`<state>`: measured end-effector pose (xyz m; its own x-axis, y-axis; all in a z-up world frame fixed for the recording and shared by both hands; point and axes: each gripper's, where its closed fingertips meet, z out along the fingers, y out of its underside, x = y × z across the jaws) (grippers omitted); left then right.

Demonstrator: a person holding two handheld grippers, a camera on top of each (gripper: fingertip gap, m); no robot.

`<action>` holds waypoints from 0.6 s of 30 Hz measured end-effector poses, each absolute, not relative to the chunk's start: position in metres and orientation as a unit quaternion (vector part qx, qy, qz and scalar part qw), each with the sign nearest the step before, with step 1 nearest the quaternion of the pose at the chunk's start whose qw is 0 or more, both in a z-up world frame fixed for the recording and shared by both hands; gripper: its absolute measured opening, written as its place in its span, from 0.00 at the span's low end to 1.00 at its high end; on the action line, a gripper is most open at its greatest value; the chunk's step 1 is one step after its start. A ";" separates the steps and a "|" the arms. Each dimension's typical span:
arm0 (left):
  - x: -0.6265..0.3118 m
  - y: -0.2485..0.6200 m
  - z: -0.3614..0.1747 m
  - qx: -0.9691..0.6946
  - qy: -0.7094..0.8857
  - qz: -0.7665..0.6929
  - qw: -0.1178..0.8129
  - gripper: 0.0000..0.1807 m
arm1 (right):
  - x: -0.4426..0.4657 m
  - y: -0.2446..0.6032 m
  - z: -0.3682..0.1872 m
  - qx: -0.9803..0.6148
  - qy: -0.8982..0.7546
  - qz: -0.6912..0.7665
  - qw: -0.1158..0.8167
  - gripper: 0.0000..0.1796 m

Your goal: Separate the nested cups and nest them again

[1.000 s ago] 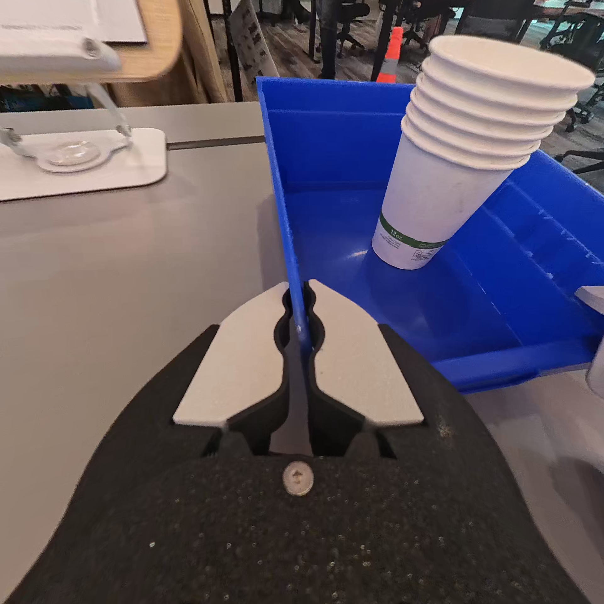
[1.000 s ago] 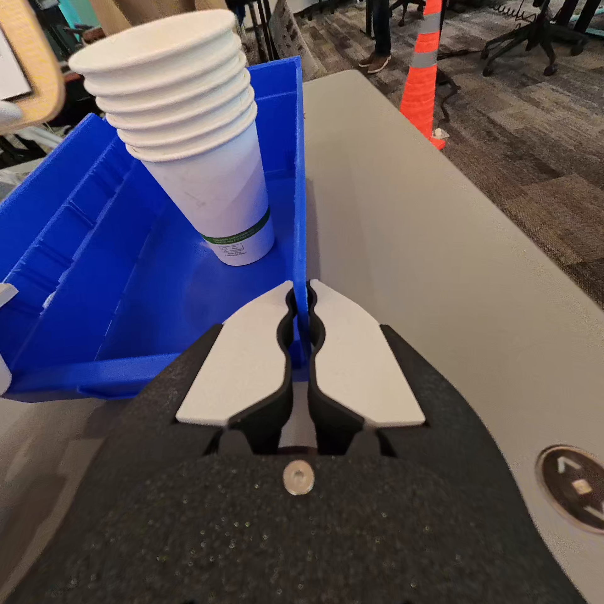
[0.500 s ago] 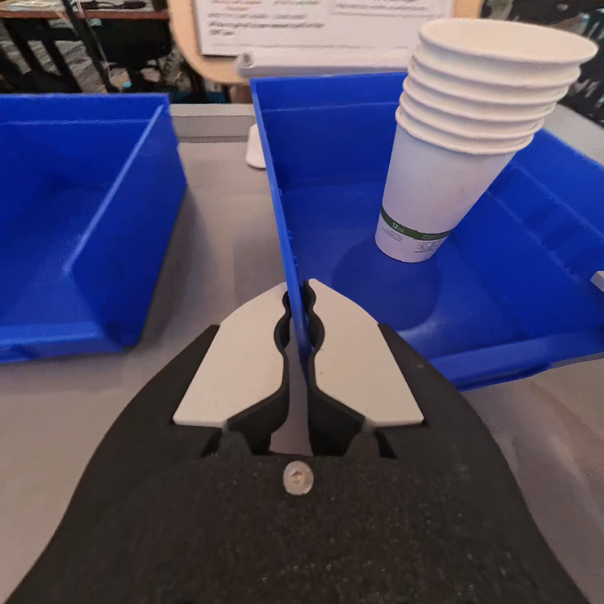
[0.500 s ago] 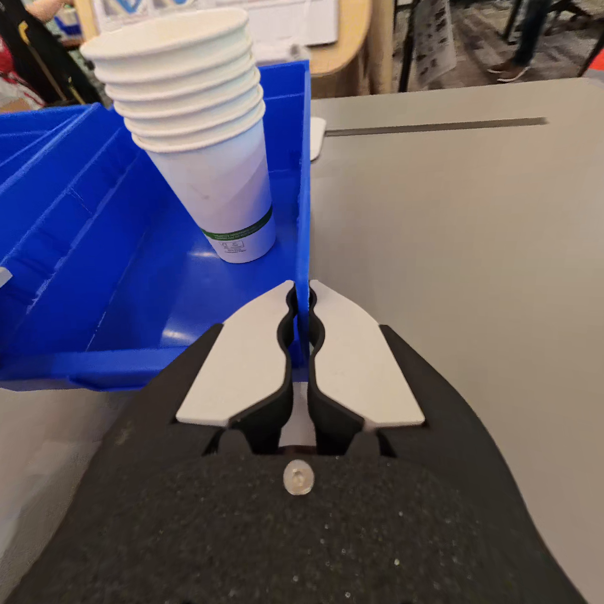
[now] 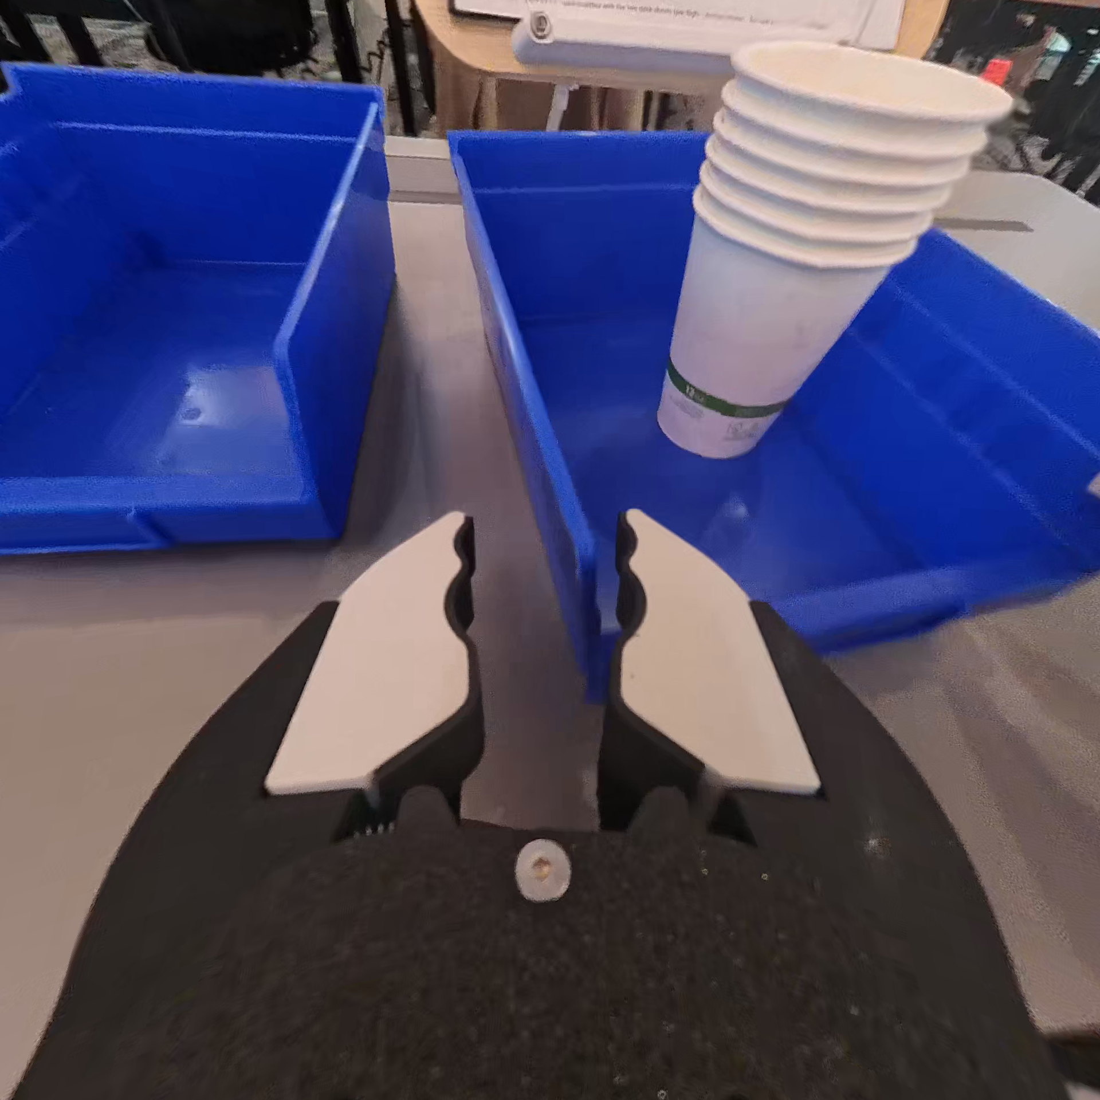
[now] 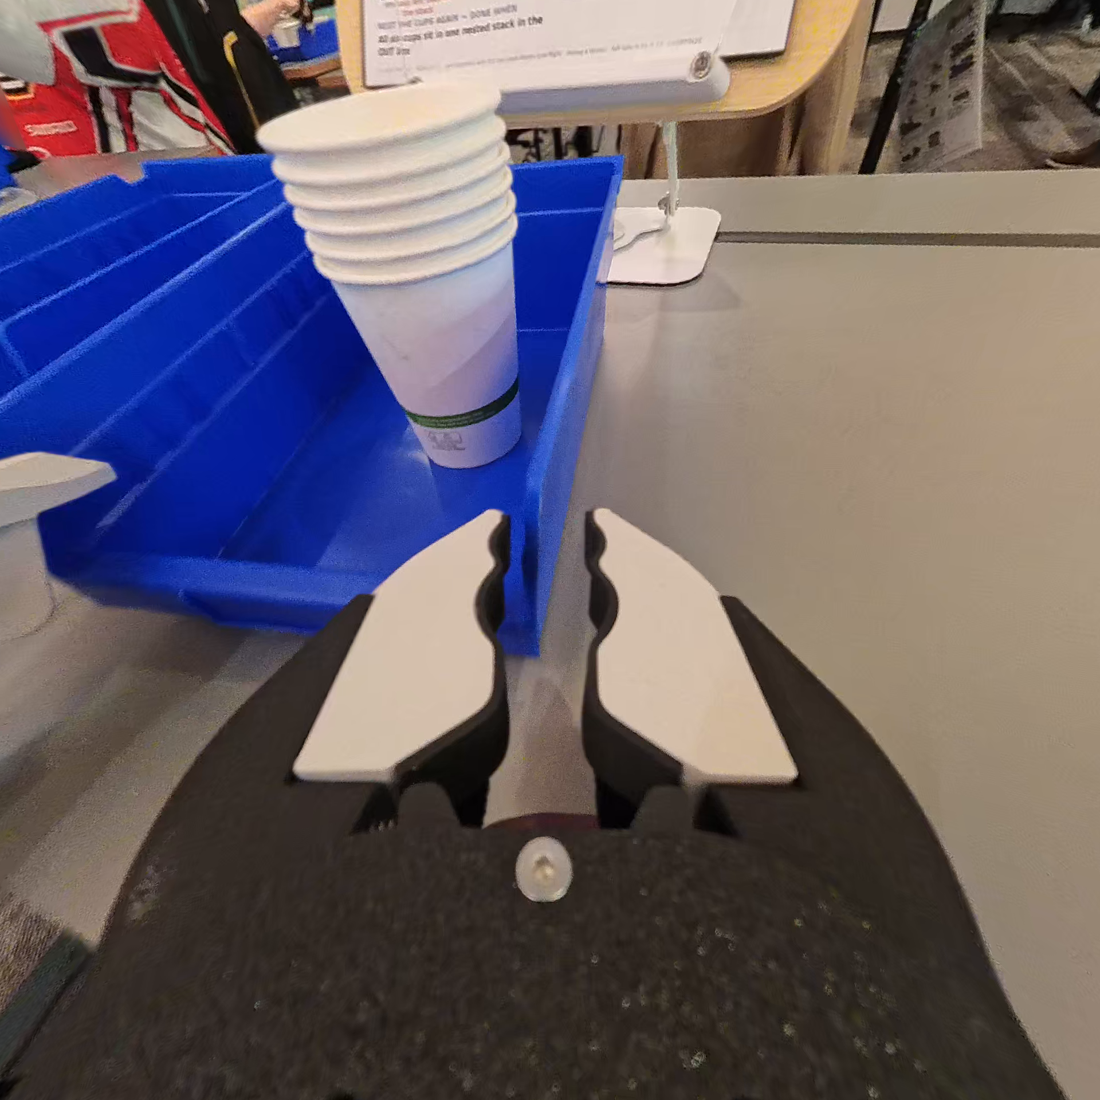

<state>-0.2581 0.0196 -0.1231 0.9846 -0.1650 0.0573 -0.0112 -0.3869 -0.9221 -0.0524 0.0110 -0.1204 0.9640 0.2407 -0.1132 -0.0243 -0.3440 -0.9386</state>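
A nested stack of several white paper cups [image 5: 797,256] stands upright in a blue bin [image 5: 524,369] on the grey table. My left gripper [image 5: 543,516] is open. The bin's left wall stands between its fingers, and neither pad presses on it. In the right wrist view the same cup stack [image 6: 416,286] stands near the bin's right wall [image 6: 571,387]. My right gripper [image 6: 549,514] is open around that wall's near end, with a gap at the outer pad. The left gripper's fingertip [image 6: 47,482] shows at the left edge.
A second blue bin [image 5: 178,297], with nothing in it, stands just left of the first. A sign holder with a white base [image 6: 661,244] stands behind the bins. Bare grey table [image 6: 863,446] lies to the right. A person [image 6: 107,89] is at the far back left.
Both grippers were shut on the bin's side walls while the bin swung round beside the second bin. Both have now opened and let the walls go.
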 end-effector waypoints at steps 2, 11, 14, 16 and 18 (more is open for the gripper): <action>-0.265 0.000 -0.124 -0.828 0.061 -0.091 0.550 0.26 | -0.046 -0.008 -0.114 -0.807 -0.083 0.127 0.570 0.19; -0.395 -0.019 -0.102 -0.823 0.031 -0.045 0.565 0.31 | -0.043 -0.088 -0.102 -0.768 -0.150 0.171 0.599 0.15; -0.451 0.008 -0.094 -0.833 0.010 -0.012 0.554 0.35 | -0.058 -0.093 -0.101 -0.771 -0.165 0.187 0.586 0.15; -0.474 0.027 -0.087 -0.833 0.001 -0.023 0.553 0.35 | -0.066 -0.094 -0.103 -0.764 -0.180 0.180 0.593 0.14; -0.489 0.047 -0.084 -0.834 0.001 -0.031 0.551 0.38 | -0.072 -0.093 -0.111 -0.772 -0.197 0.167 0.580 0.14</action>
